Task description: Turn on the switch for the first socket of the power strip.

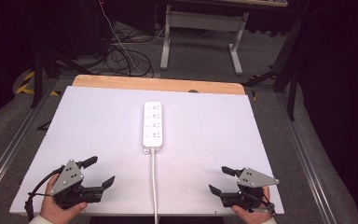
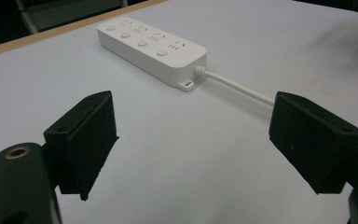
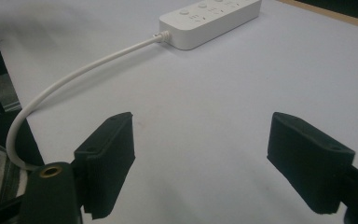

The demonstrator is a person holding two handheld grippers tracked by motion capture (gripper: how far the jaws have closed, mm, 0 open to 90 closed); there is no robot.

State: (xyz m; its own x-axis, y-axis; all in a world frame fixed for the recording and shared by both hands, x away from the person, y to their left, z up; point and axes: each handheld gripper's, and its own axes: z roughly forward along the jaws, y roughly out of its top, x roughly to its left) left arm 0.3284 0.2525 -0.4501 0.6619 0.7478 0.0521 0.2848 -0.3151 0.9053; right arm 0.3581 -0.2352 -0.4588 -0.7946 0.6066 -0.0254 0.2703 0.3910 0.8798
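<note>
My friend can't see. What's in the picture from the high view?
A white power strip lies in the middle of a white table, its cord running to the near edge. At the near corners, a person's hands hold the left gripper and the right gripper, both with jaws open and nothing between them.

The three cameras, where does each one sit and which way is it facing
High view: above the person's side, looking forward and down on the table; both hands, left gripper and right gripper show.
Left gripper view: on the left gripper, looking toward the power strip; own open jaws show.
Right gripper view: on the right gripper, looking likewise; own open jaws show.
Shared: power strip and its cord.
</note>
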